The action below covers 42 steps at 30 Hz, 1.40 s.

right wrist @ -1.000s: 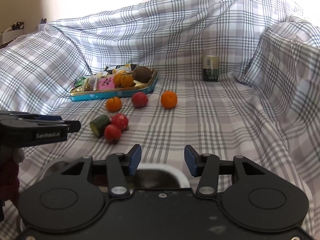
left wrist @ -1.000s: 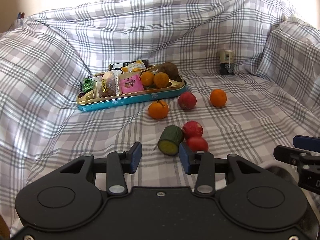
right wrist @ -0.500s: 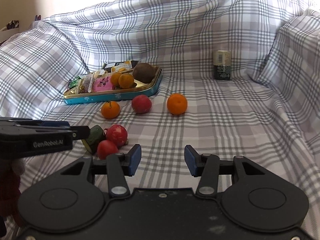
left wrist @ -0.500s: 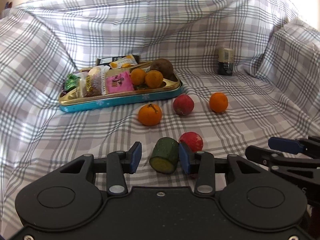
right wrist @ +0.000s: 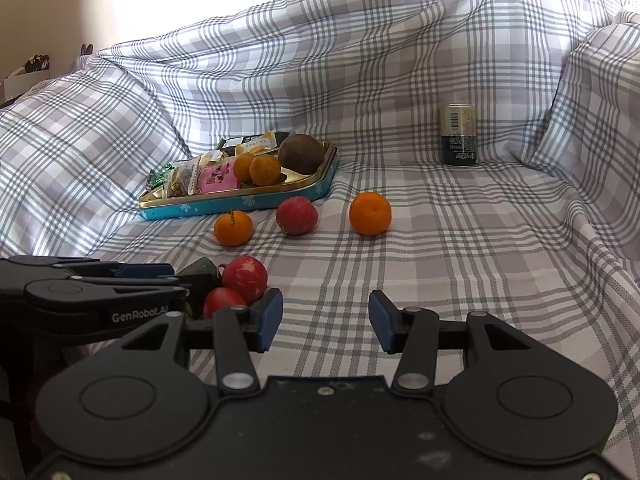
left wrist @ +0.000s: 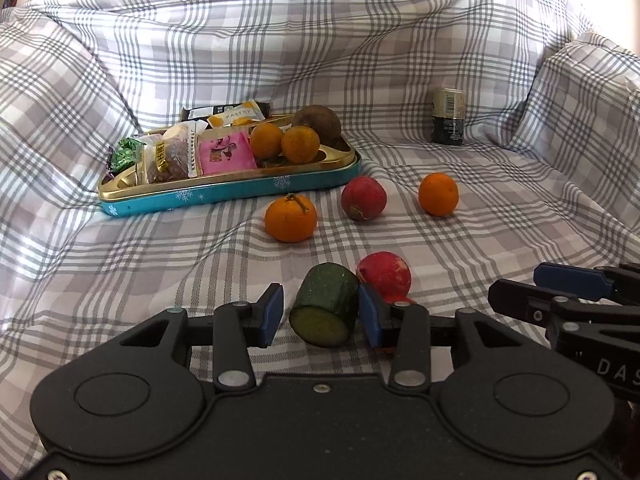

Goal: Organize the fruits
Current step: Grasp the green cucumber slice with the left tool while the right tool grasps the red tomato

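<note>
A cut green cucumber piece (left wrist: pixel 325 308) lies on the checked cloth between the fingers of my left gripper (left wrist: pixel 320 316). Its jaws are opening; the right pad is at the cucumber's side and the left pad stands clear. A red fruit (left wrist: pixel 386 276) sits just behind the right finger, and a second red fruit (right wrist: pixel 224 300) lies beside it. Farther off lie two oranges (left wrist: pixel 291 218) (left wrist: pixel 438 193) and another red fruit (left wrist: pixel 363 198). The teal and gold tray (left wrist: pixel 224 196) holds two oranges, a brown fruit and snack packets. My right gripper (right wrist: pixel 326 322) is open over bare cloth, right of the red pair.
A dark can (left wrist: pixel 449 115) stands upright at the back right. The cloth rises in folds behind the tray and along both sides. My two grippers are close together, the left gripper (right wrist: pixel 176 280) just left of the right one.
My left gripper came forward and down until the cucumber piece sat between its fingers, and its jaws have widened a little. My right gripper also advanced toward the fruit.
</note>
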Each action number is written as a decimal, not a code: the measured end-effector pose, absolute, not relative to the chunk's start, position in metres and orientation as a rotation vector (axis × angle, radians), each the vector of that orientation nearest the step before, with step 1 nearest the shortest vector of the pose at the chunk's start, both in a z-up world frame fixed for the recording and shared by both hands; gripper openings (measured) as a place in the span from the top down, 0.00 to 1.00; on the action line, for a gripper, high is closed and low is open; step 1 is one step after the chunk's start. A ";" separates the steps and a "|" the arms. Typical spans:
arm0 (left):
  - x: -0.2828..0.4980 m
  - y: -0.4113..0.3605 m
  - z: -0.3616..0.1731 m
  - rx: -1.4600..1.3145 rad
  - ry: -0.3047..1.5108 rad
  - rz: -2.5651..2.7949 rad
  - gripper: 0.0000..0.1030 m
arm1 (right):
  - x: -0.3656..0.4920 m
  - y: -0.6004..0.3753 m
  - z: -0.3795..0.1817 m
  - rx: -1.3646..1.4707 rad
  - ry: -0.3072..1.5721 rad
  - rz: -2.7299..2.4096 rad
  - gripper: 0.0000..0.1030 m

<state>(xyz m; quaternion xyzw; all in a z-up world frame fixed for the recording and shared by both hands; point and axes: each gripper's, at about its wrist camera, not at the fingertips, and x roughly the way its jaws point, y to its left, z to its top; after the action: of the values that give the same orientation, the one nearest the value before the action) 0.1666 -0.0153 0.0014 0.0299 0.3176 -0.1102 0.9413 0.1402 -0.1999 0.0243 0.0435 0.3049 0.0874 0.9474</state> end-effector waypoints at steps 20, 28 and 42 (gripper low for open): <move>0.174 0.018 0.011 -0.064 0.654 -0.127 0.46 | 0.136 -0.181 0.029 0.005 0.667 0.196 0.51; 0.180 0.042 0.013 -0.174 0.677 -0.077 0.46 | 0.140 -0.154 0.030 -0.058 0.673 0.253 0.51; 0.184 0.057 0.010 -0.261 0.698 -0.070 0.47 | 0.163 -0.124 0.013 -0.133 0.726 0.262 0.55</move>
<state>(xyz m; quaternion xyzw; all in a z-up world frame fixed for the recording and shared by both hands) 0.1839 0.0567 0.0100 -0.1277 0.3408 -0.0341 0.9308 0.1630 -0.1236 0.0131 -0.0650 0.3540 0.1278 0.9242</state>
